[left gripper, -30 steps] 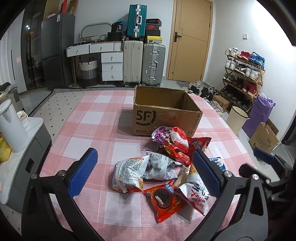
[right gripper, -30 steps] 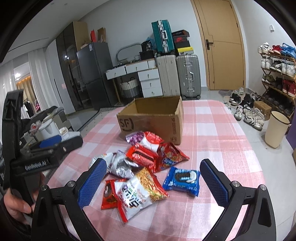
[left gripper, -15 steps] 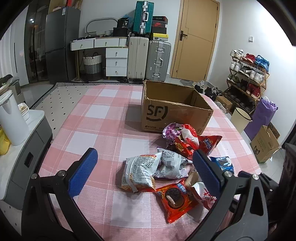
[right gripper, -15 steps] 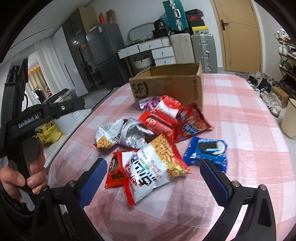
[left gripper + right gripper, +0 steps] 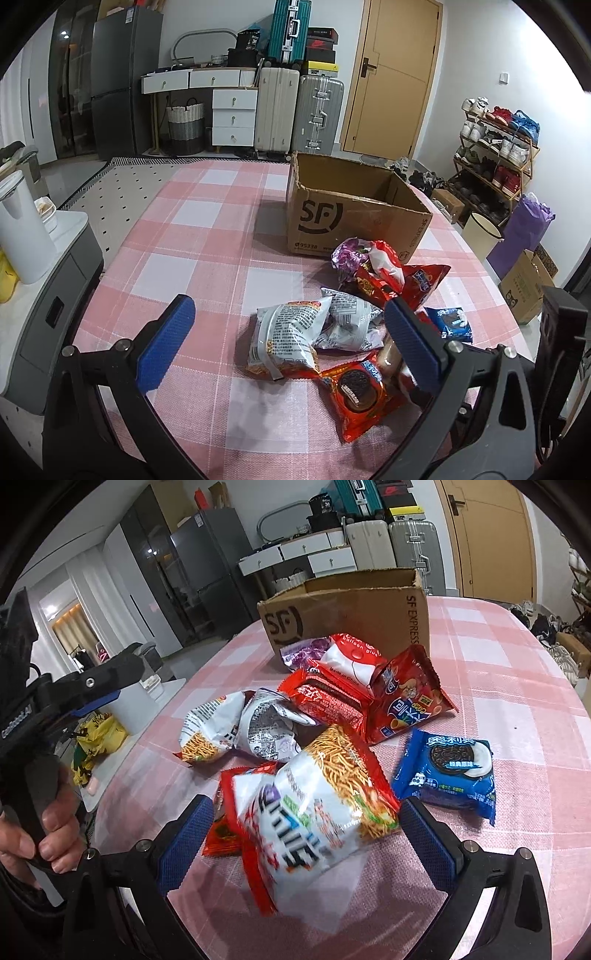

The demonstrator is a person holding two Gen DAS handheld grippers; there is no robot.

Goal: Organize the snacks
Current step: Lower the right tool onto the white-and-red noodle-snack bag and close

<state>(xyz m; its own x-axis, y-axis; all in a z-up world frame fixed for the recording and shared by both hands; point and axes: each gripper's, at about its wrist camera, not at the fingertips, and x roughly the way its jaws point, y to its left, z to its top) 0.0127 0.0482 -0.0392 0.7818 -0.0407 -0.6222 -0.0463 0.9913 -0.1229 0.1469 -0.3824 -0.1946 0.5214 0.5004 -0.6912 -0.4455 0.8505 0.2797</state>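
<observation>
- Jaws on the right gripper [image 5: 306, 845] stand wide apart with nothing between the pads in contact; the big white-and-red noodle-snack bag [image 5: 317, 812] lies right in the gap, its nearer end lifted off the cloth a little, though whether a pad touches it I cannot tell.
- Beside that bag, to its right, sits the blue cookie pack [image 5: 448, 771], flat on the pink checked tablecloth [image 5: 517, 701] and apart from the heap.
- The left gripper [image 5: 288, 343] also hangs wide open and empty, over the near edge of the pile; the silver-and-orange crisp bag [image 5: 286, 338] and the red cookie pack [image 5: 356, 387] lie below it.
- Further back the heap goes on: a crumpled silver bag [image 5: 269, 731], red packets [image 5: 402, 698] and a purple wrapper [image 5: 303, 651], the last ones resting close against the cardboard box [image 5: 354, 214].
- The box stands open at the far side of the pile, and from here it looks empty.
- My guess is this is the very first pick: the right hand is lining up on the noodle bag.
- Next it wants the jaws lowered around the bag's middle, closed gently since it is puffy and slippery, then carried over the heap and dropped in the box.
</observation>
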